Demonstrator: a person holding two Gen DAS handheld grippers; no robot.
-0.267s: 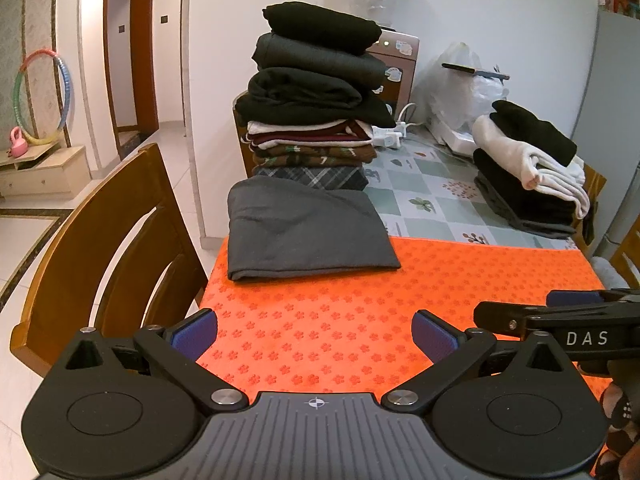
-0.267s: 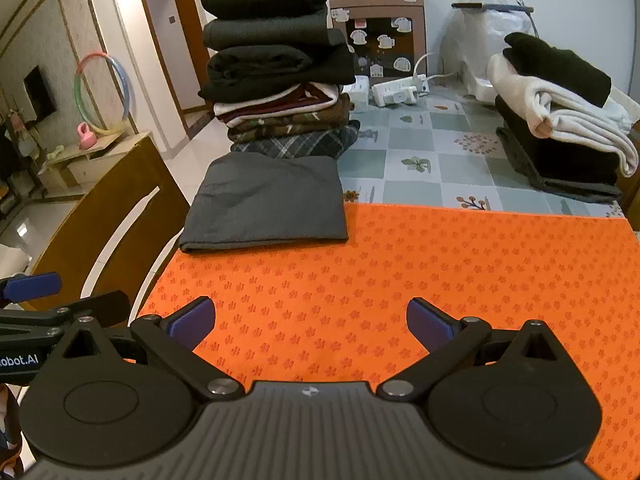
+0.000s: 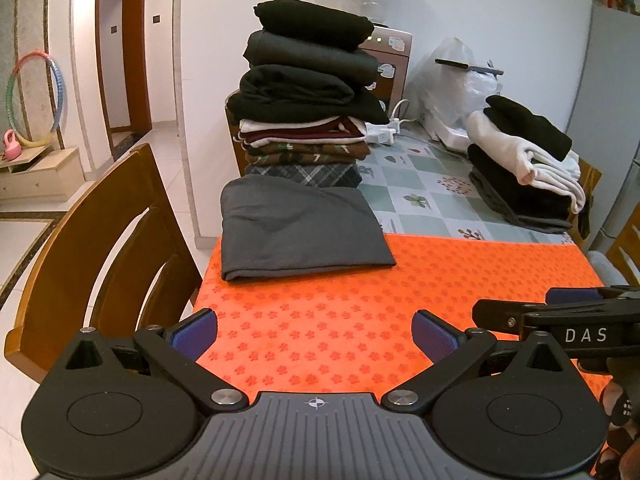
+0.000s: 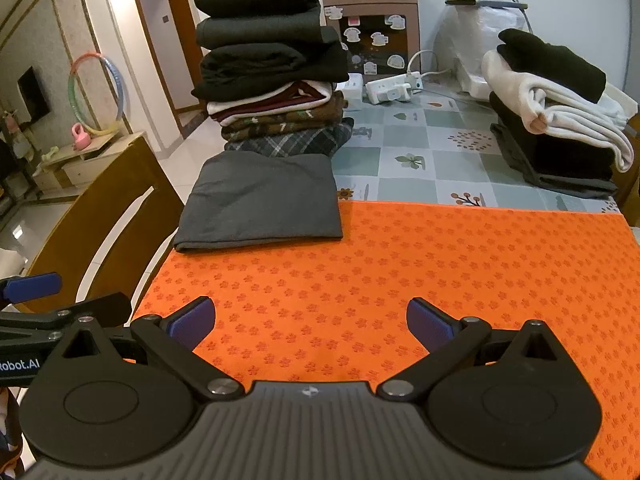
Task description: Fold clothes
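Observation:
A folded dark grey garment (image 3: 296, 228) lies at the far left corner of the orange mat (image 3: 360, 312); it also shows in the right wrist view (image 4: 260, 200). Behind it stands a tall stack of folded clothes (image 3: 304, 92), also in the right wrist view (image 4: 268, 64). My left gripper (image 3: 314, 336) is open and empty over the near part of the mat. My right gripper (image 4: 310, 324) is open and empty beside it, over the orange mat (image 4: 400, 280). Both are well short of the grey garment.
A loose pile of black and white clothes (image 3: 524, 168) sits at the far right of the table. A wooden chair (image 3: 100, 248) stands at the left edge. A power strip (image 4: 394, 88), a water dispenser (image 4: 372, 20) and a plastic bag (image 3: 460, 84) are at the back.

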